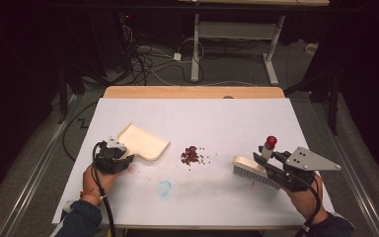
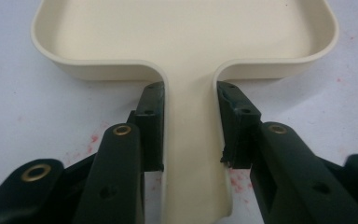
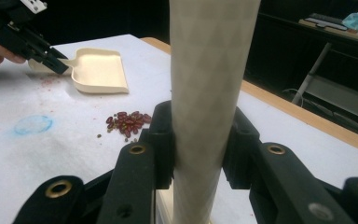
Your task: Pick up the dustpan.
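So far I've only got the grips: left gripper (image 2: 189,135) clamps the dustpan (image 1: 143,141) handle, right gripper (image 3: 196,154) clamps the brush (image 1: 250,168); beans (image 1: 191,155) unswept

Black fingers (image 2: 151,126) with brass-coloured rivets, dark sleeves (image 1: 81,219)

on the table (image 1: 276,118), beans (image 1: 190,155) lie between dustpan (image 1: 145,140) at left and brush (image 1: 249,169) at right

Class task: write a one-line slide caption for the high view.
Left gripper clamps the dustpan handle; right gripper holds the brush beside spilled red beans.
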Available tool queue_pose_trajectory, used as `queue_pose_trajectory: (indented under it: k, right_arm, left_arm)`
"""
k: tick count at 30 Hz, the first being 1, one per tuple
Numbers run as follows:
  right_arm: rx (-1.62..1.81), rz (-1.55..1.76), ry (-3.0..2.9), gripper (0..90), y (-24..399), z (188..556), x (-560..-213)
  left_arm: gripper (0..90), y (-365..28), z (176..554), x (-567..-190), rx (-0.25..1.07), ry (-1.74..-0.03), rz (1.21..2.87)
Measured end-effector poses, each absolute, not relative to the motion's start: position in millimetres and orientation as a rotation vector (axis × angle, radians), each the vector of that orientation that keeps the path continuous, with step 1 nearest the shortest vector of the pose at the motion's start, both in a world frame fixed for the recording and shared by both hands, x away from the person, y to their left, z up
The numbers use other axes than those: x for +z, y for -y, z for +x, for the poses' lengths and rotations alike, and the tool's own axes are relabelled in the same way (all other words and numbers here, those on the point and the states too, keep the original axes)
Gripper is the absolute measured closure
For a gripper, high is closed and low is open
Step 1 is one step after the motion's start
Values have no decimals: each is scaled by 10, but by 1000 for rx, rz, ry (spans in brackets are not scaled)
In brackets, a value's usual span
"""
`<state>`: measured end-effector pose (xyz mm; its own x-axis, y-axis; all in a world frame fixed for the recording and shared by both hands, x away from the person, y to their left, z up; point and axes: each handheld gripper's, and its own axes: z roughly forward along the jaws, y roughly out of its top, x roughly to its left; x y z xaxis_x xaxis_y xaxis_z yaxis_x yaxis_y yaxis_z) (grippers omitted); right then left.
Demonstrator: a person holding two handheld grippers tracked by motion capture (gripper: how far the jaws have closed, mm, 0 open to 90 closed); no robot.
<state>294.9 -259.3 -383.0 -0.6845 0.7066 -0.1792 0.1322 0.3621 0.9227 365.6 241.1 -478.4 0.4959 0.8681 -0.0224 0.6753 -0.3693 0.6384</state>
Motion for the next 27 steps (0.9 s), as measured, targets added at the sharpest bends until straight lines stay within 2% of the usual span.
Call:
queue_pose_trajectory:
  k: [17, 27]
  right_arm:
    - [1310, 724, -2062, 700, 2600, 2968, -3840]
    - [1318, 752, -2052, 700, 2615, 3020, -3867]
  left_arm:
    - [636, -2534, 3460, -4532, 471, -1177, 2145]
    - [636, -2507, 3185, -4457, 398, -1072, 2235]
